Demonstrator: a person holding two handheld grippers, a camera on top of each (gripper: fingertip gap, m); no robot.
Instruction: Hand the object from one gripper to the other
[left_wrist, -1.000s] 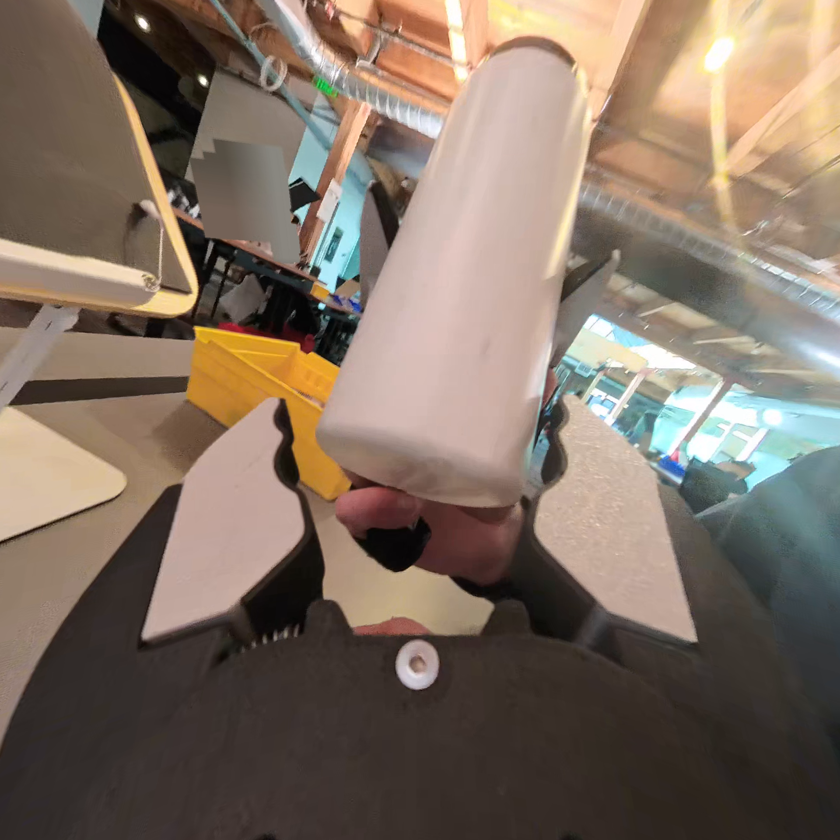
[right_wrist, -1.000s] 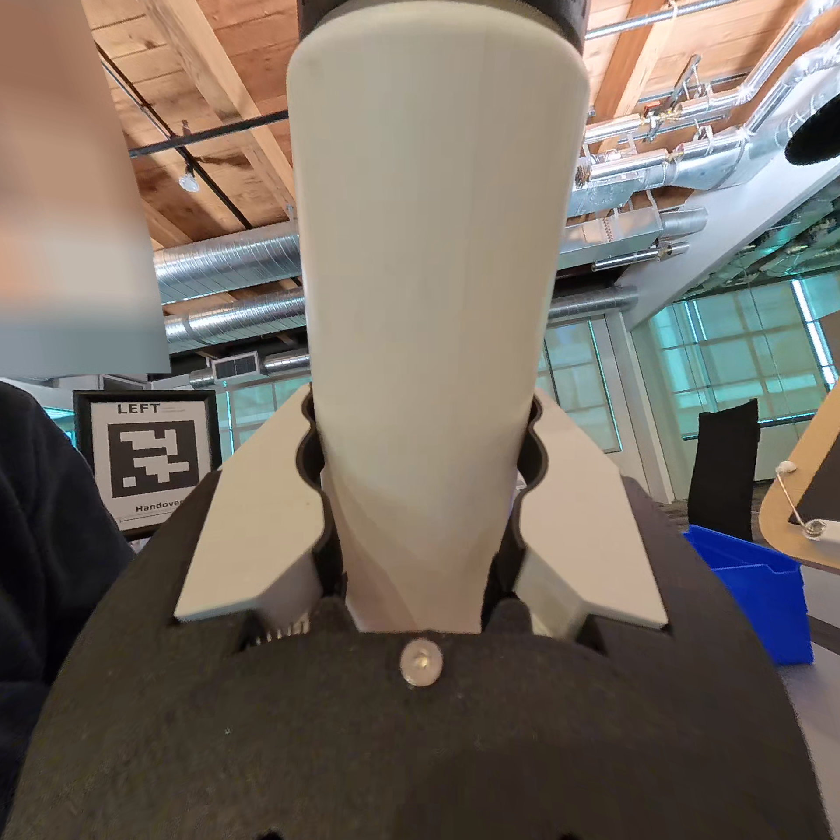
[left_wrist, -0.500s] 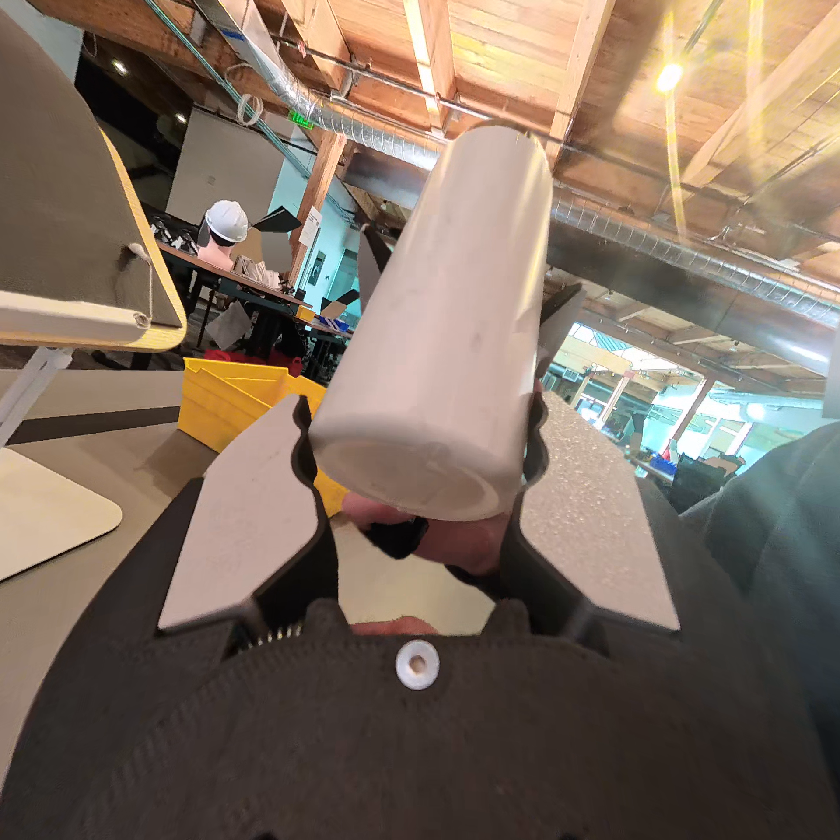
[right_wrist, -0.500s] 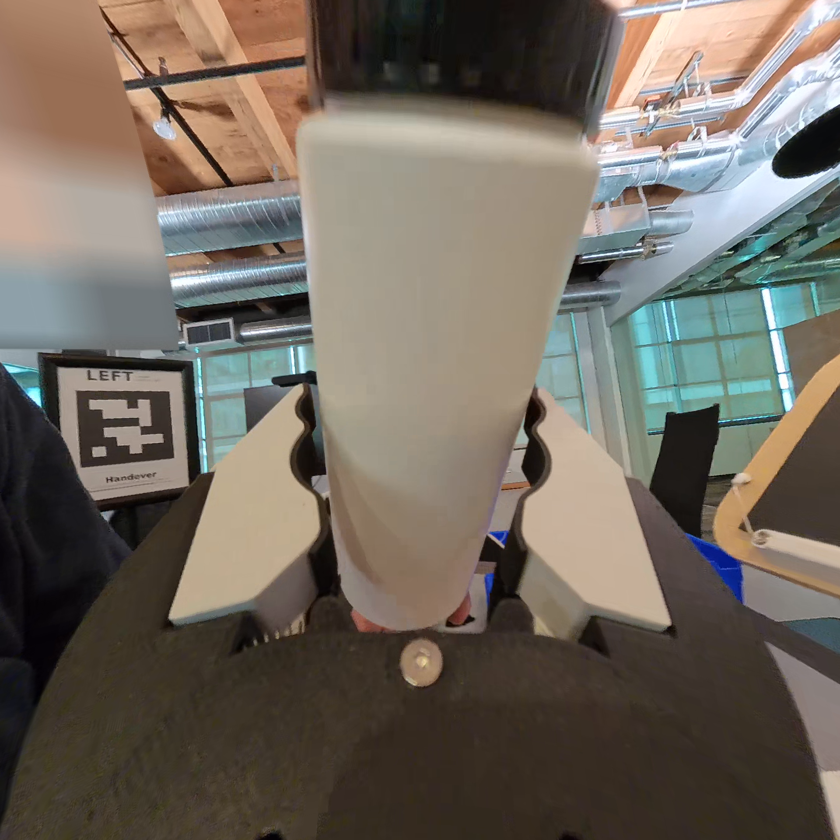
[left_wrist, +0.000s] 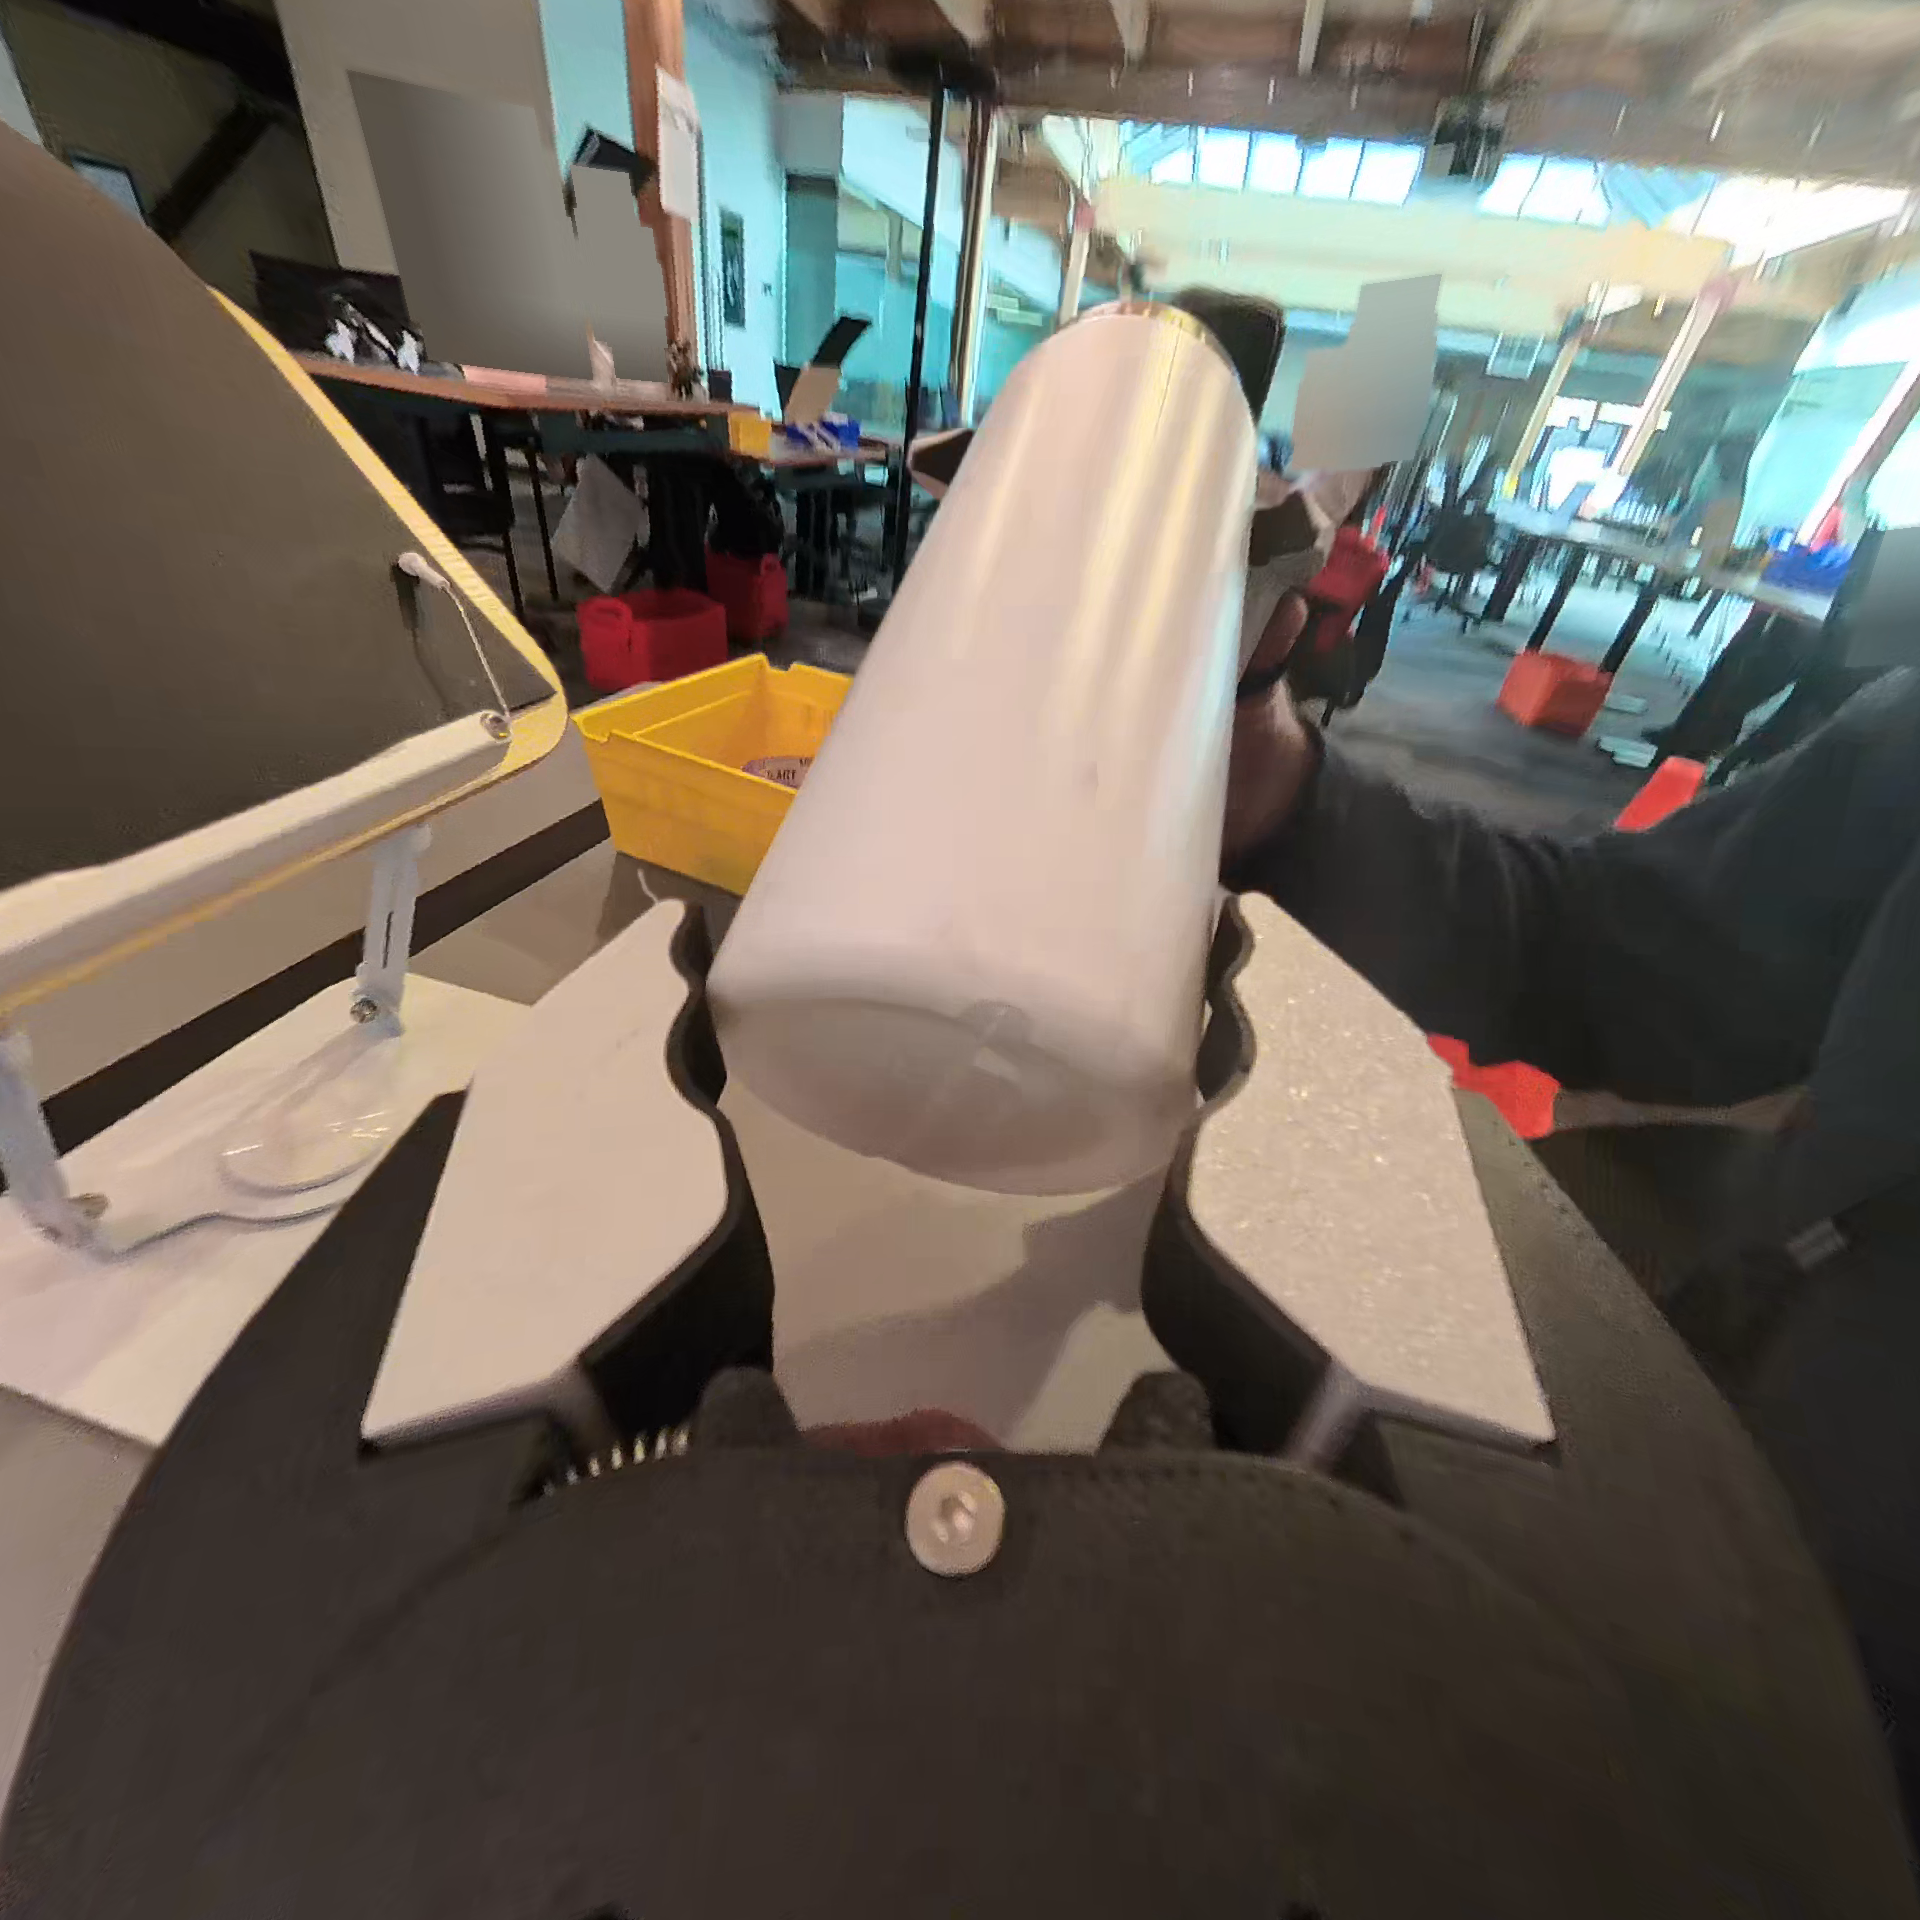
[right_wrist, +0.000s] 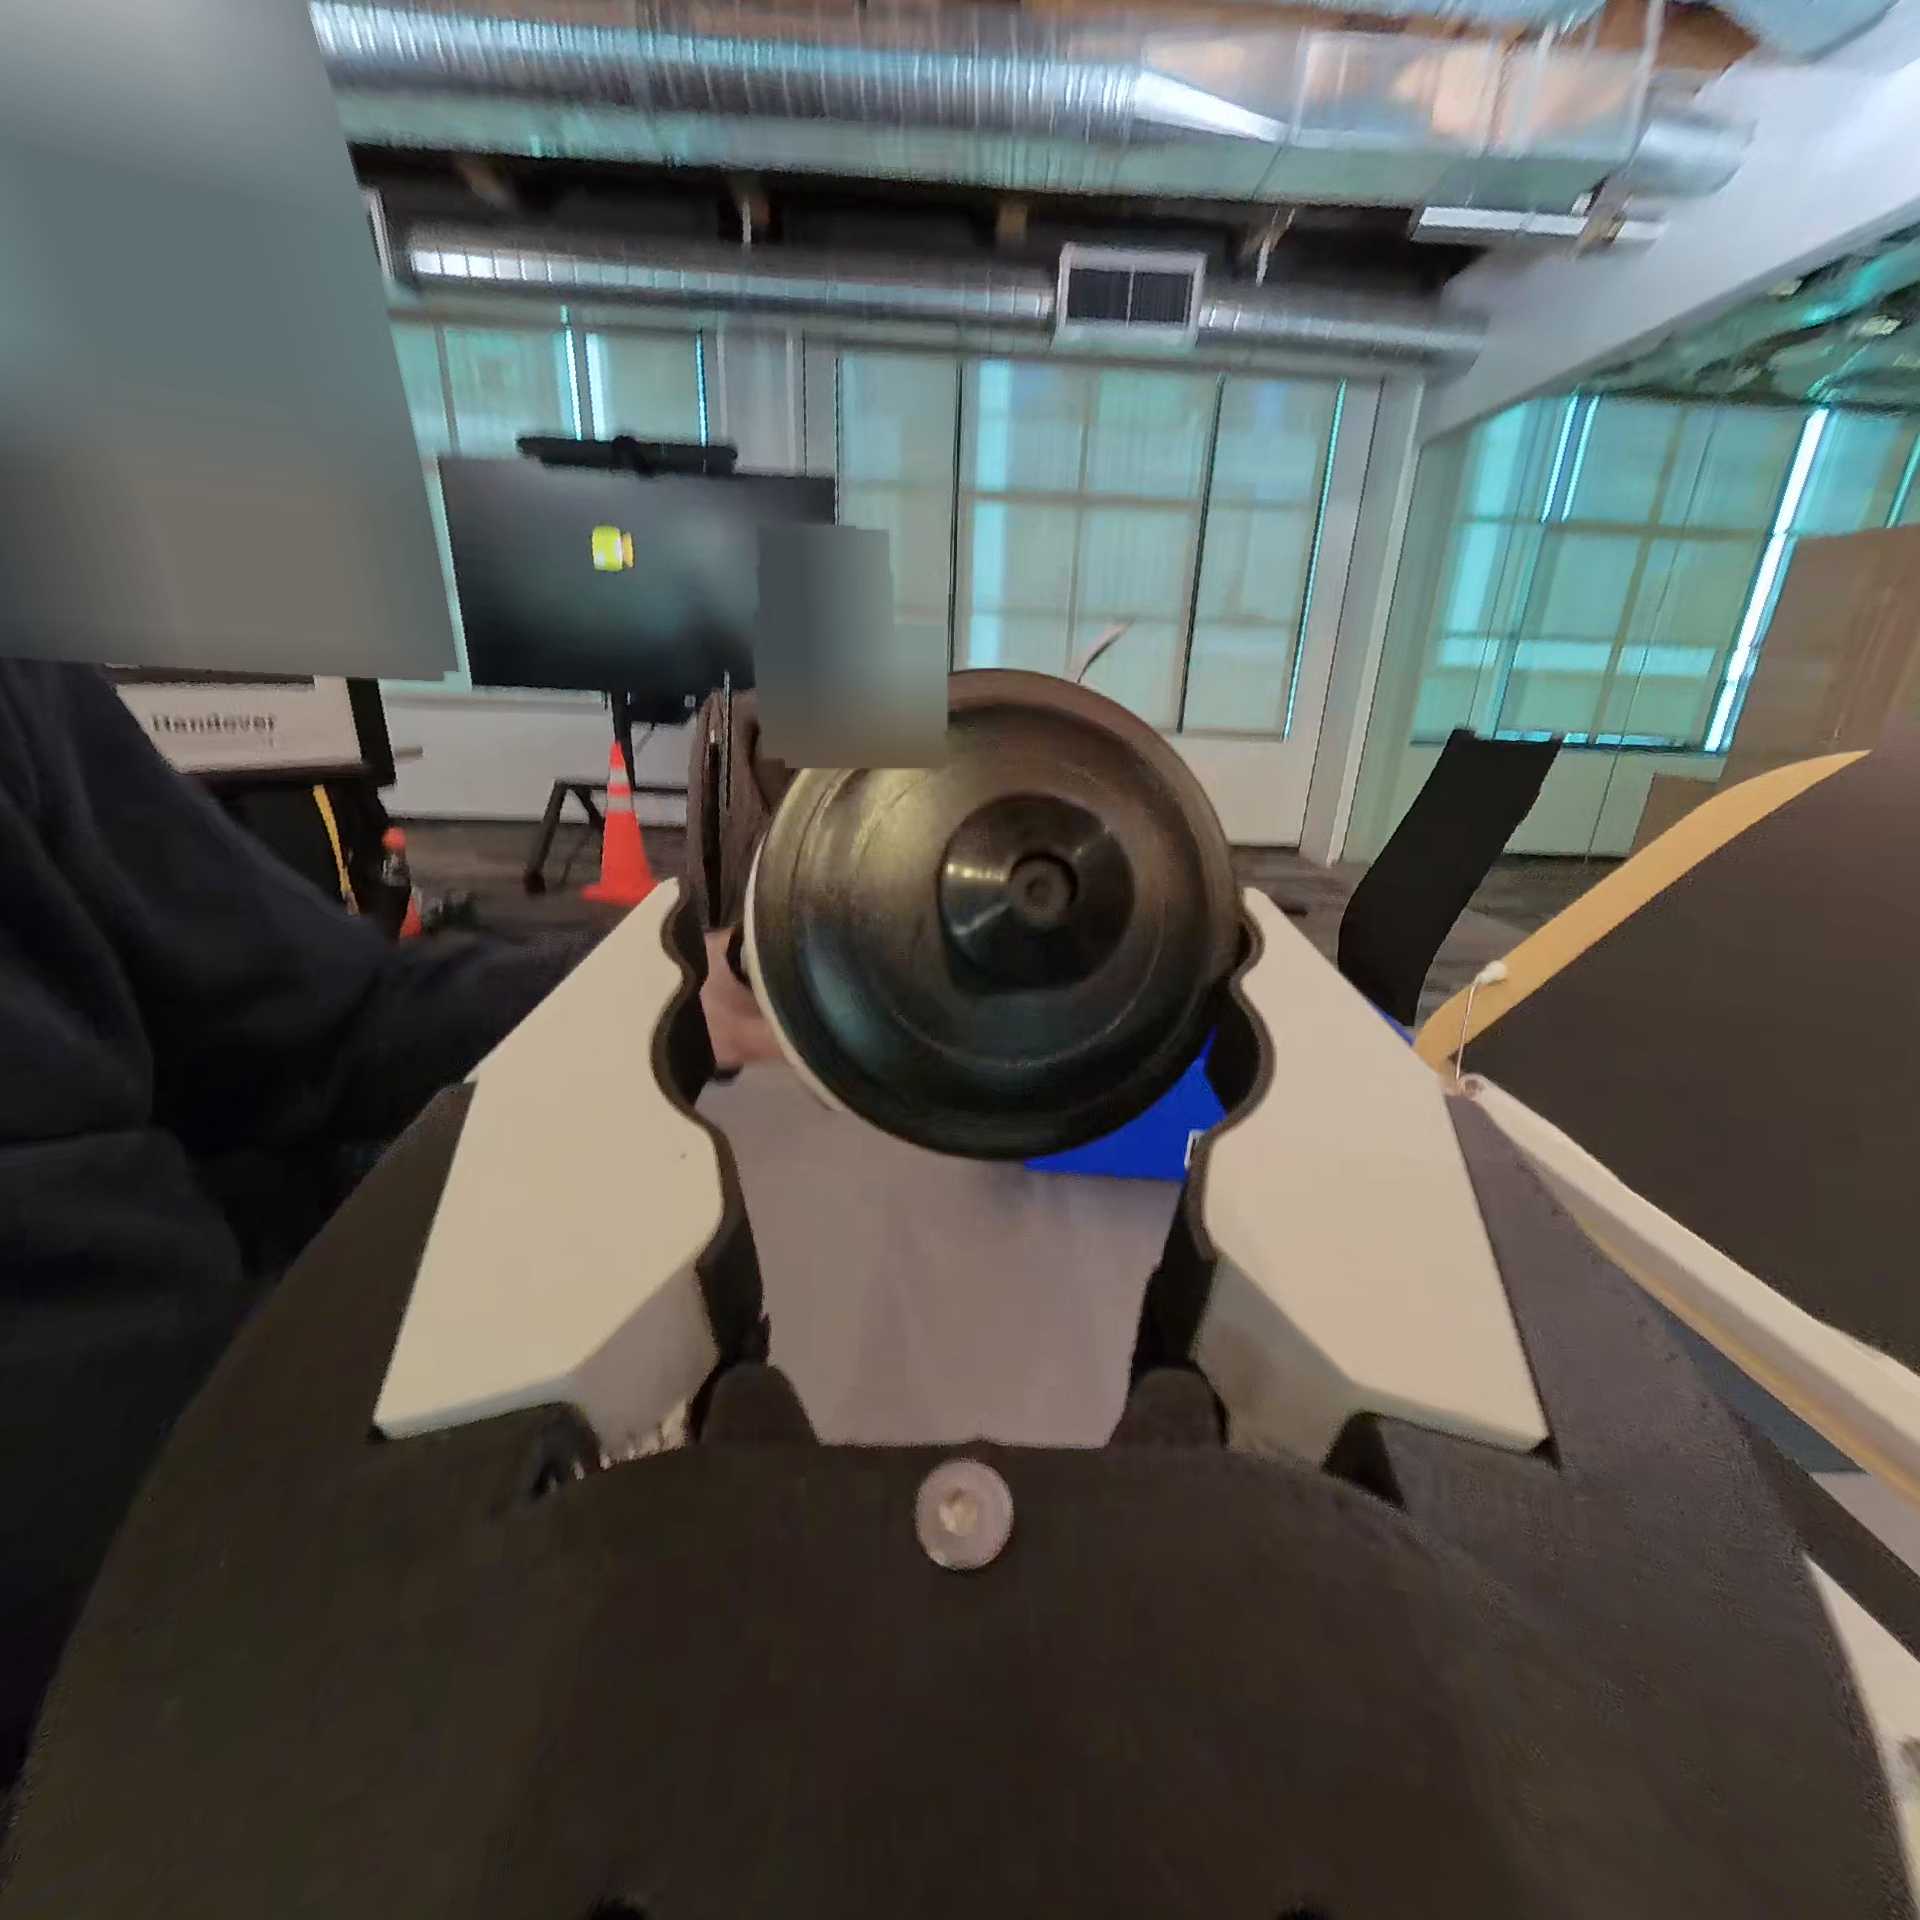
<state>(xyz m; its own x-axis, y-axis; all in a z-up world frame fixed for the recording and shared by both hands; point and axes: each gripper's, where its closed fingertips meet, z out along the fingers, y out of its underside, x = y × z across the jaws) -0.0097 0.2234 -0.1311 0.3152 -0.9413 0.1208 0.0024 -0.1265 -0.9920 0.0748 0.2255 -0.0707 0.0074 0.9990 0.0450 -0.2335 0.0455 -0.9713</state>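
Left wrist view shows your left gripper (left_wrist: 961, 1029) clamped on the base end of the white bottle (left_wrist: 1039, 727), its jaws pressed against both sides of the body. The bottle slants up and away from you over the grey table (left_wrist: 582, 914), with a yellow bin (left_wrist: 686, 769) behind it. At the far end, near the cap, your right hand (left_wrist: 1262, 727) and its gripper sit close to the bottle, partly hidden behind it.

Right wrist view looks straight at the black cap (right_wrist: 997, 935), which sits between the tips of your right gripper (right_wrist: 961, 997). A sliver of gap shows on either side of the cap, so those jaws look open and apart from it, though blur makes contact hard to rule out.

By this reading the handover is nearly done: the left gripper carries the bottle, and what remains is for you to draw the right gripper clear of the cap.
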